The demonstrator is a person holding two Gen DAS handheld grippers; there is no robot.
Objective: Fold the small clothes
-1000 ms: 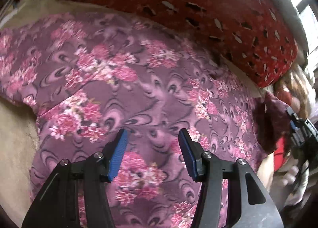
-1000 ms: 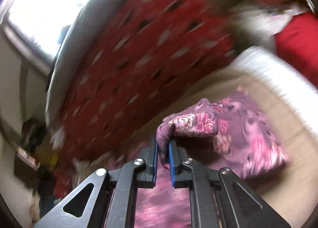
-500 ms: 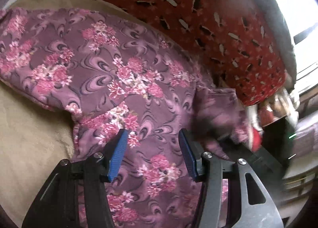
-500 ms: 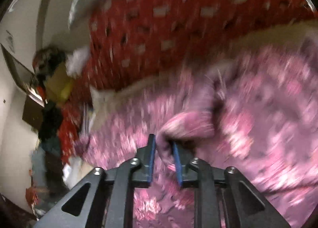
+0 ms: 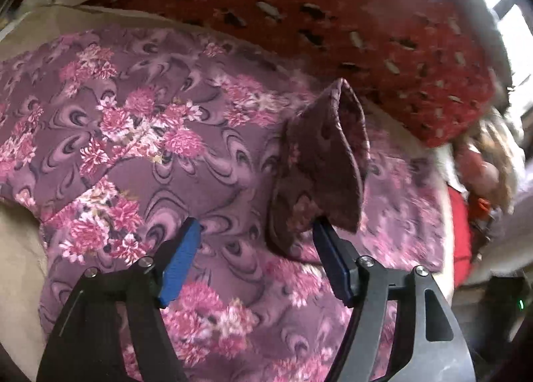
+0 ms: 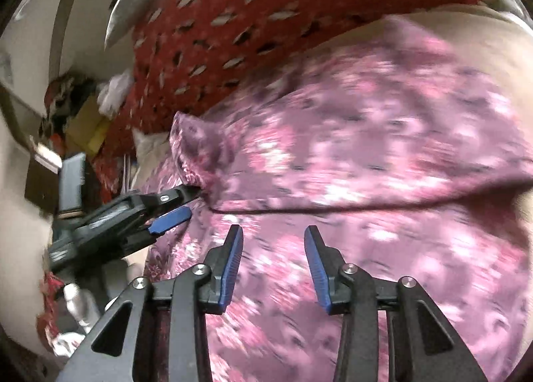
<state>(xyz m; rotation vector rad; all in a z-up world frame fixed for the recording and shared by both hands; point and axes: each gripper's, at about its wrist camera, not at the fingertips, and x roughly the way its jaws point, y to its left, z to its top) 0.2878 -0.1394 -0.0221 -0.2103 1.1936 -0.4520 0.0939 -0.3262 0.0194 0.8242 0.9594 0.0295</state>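
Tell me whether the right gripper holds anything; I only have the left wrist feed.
Observer: Nothing. The right gripper is opening, and only the floral garment lies beneath it.
Operator: Any fold ahead of it?
Observer: Yes, a fold edge runs across the garment just beyond it.
Operator: How does my left gripper look from there?
Observer: The left gripper comes in from the side, also opening. Its upper finger sits at the base of the raised flap, which isn't pinched.
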